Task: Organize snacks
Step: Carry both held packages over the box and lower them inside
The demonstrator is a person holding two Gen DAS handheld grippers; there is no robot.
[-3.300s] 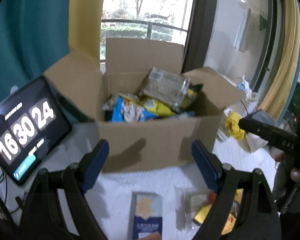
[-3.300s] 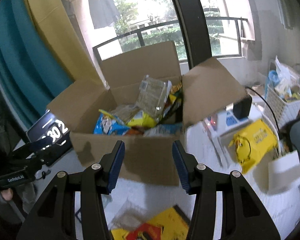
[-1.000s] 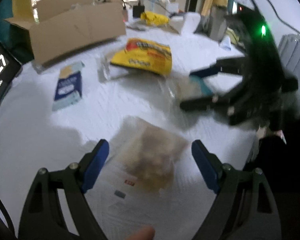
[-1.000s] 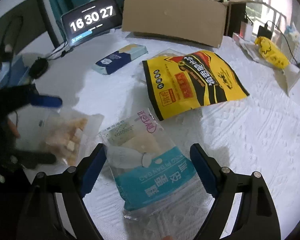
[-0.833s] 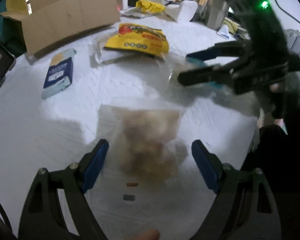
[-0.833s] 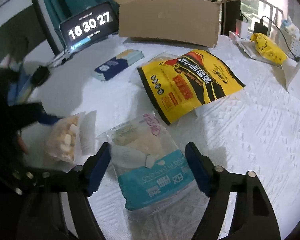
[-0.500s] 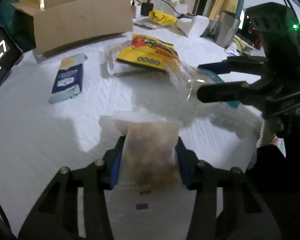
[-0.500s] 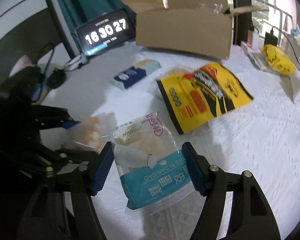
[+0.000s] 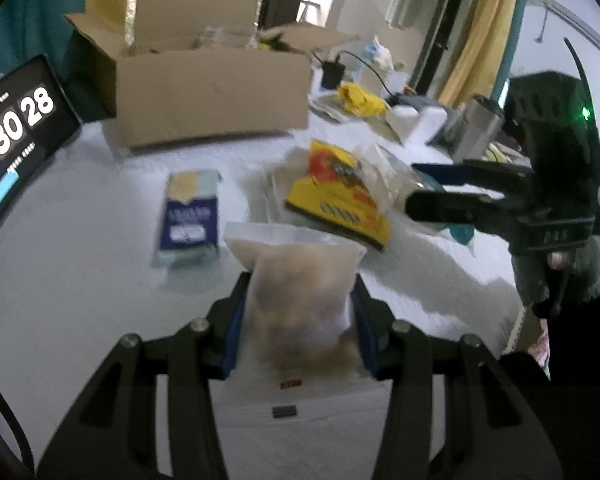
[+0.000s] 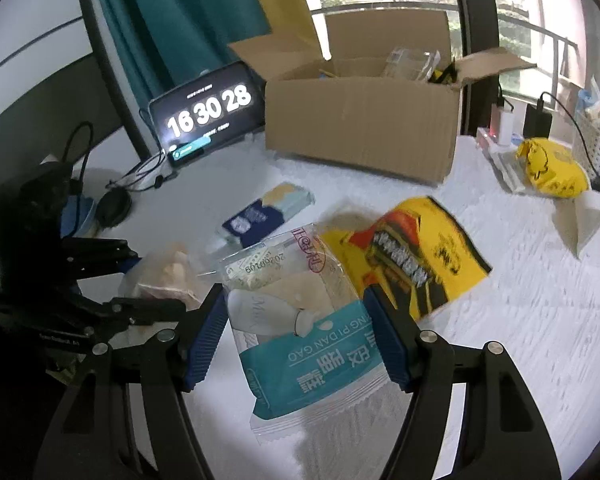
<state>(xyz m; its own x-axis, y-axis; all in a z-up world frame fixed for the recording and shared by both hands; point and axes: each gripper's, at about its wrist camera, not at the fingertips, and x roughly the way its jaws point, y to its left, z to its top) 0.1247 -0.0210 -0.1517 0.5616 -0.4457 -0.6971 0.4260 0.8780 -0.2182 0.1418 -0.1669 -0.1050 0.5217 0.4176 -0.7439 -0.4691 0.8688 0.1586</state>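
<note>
My left gripper [image 9: 298, 320] is shut on a clear bag of pale snack pieces [image 9: 300, 288] and holds it above the white table; the same bag shows in the right wrist view [image 10: 164, 276]. My right gripper [image 10: 296, 336] is shut on a teal-and-clear snack bag [image 10: 300, 328], lifted off the cloth; it also shows in the left wrist view [image 9: 432, 196]. An open cardboard box [image 9: 212, 92] [image 10: 364, 132] with several snacks inside stands at the back. A yellow chip bag [image 9: 336, 200] [image 10: 408, 252] and a blue snack pack [image 9: 188, 216] [image 10: 264, 216] lie on the table.
A tablet clock [image 10: 208, 112] [image 9: 12, 128] stands left of the box with cables beside it. A yellow pouch [image 10: 552, 168], chargers, a white basket and a metal cup [image 9: 476, 128] crowd the right side. The table has a white textured cloth [image 10: 540, 320].
Both grippers have closed on their bags and lifted them off the table. Both views have tilted up toward the cardboard box.
</note>
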